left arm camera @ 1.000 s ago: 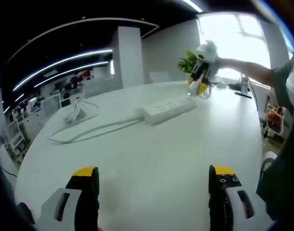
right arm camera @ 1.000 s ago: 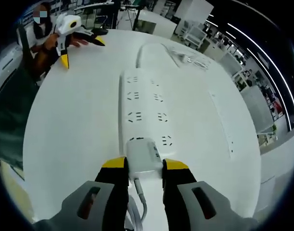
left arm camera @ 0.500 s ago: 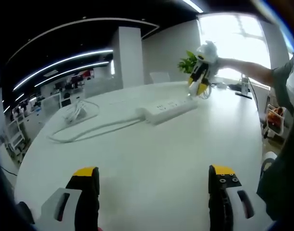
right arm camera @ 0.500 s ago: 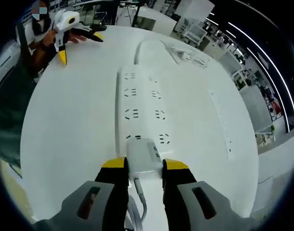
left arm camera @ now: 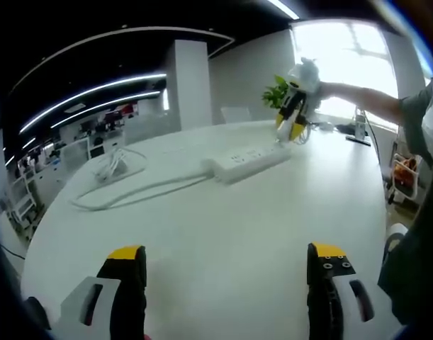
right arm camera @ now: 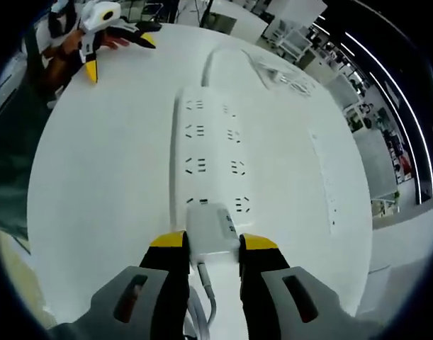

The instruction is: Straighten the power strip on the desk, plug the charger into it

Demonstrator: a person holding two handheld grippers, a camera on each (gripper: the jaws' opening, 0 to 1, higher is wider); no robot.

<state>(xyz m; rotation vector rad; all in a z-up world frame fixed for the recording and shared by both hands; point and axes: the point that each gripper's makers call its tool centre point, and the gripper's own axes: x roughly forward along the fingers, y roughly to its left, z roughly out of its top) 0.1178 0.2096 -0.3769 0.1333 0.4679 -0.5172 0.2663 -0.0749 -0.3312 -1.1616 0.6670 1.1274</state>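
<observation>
Right tool (right arm camera: 212,244) clenched on the white charger (right arm camera: 210,228), jaws pressed to its two sides, charger cable (right arm camera: 205,283) trailing back between them. Charger held at the near end of the white strip (right arm camera: 205,152), over the nearest sockets; cannot tell whether the prongs are seated. Strip lying flat on the white surface (right arm camera: 103,177), running straight away from the tool, two rows of sockets facing up. Strip cord (right arm camera: 216,60) leaving the far end and curving toward a loose coil (right arm camera: 280,83) farther off. Left tool (right arm camera: 96,32) seen across the surface at upper left, held by a hand (right arm camera: 71,57), yellow tips pointing down.

Left tool (left arm camera: 227,273) released, jaws wide apart, nothing between them, hanging over bare surface (left arm camera: 223,212). Well beyond it, strip (left arm camera: 250,160) lying slantwise, cord (left arm camera: 131,193) sweeping left to a coil (left arm camera: 111,164). Right tool (left arm camera: 295,106) at the strip's far end, held by an outstretched arm (left arm camera: 365,103) from the right. Green plant (left arm camera: 276,91) just behind that tool, bright window (left arm camera: 344,49) beyond, white pillar (left arm camera: 189,81) and ceiling light strips (left arm camera: 88,95) to the left.
</observation>
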